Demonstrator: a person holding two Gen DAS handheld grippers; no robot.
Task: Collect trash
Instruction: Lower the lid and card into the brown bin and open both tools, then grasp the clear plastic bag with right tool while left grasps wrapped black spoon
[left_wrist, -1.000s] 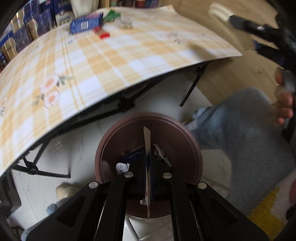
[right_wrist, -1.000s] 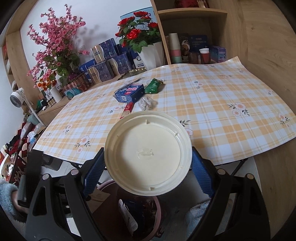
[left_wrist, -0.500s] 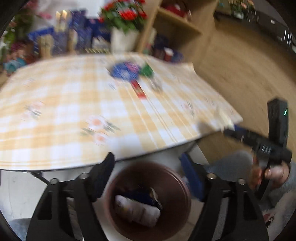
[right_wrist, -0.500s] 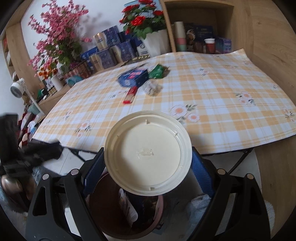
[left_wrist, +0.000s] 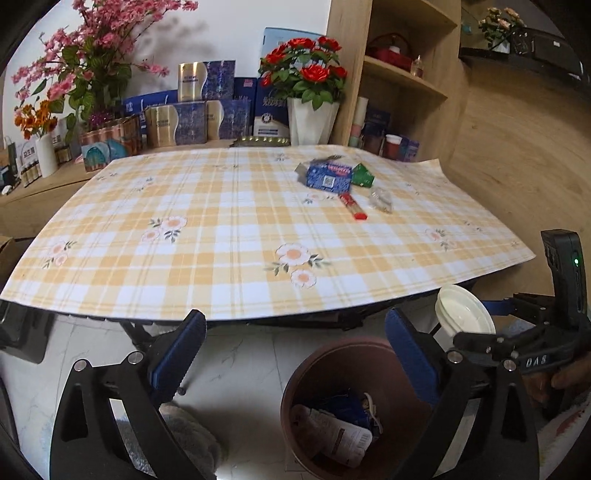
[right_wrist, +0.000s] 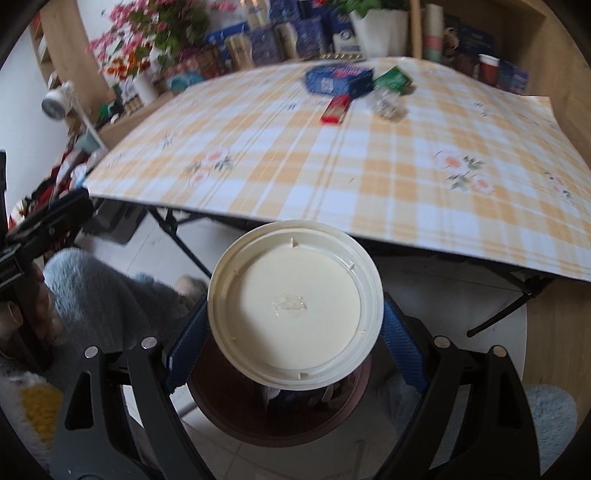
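A brown bin (left_wrist: 354, 354) stands on the floor below the table's front edge, with wrappers (left_wrist: 332, 432) inside. My left gripper (left_wrist: 293, 321) hangs above and left of it, its jaws opening with nothing between them. My right gripper (right_wrist: 295, 325) is shut on a cream round bowl (right_wrist: 295, 295), held over the bin (right_wrist: 229, 417). The same bowl (left_wrist: 465, 314) shows at the right of the left wrist view. On the checked tablecloth (left_wrist: 184, 240) lie a blue box (left_wrist: 327, 177), a green packet (left_wrist: 364, 175), a red wrapper (left_wrist: 352, 206) and crumpled clear plastic (left_wrist: 380, 199).
Flower vases (left_wrist: 312, 122) and stacked boxes (left_wrist: 192, 122) line the table's back edge, with a wooden shelf unit (left_wrist: 399, 74) to the right. Black folding table legs (right_wrist: 177, 236) stand behind the bin. A person's fuzzy grey leg (right_wrist: 96, 291) is left of the bin.
My left gripper has opened and let go of the thin card it held over the bin, then risen and tipped up toward the table. My right gripper has sunk with the bowl toward the bin.
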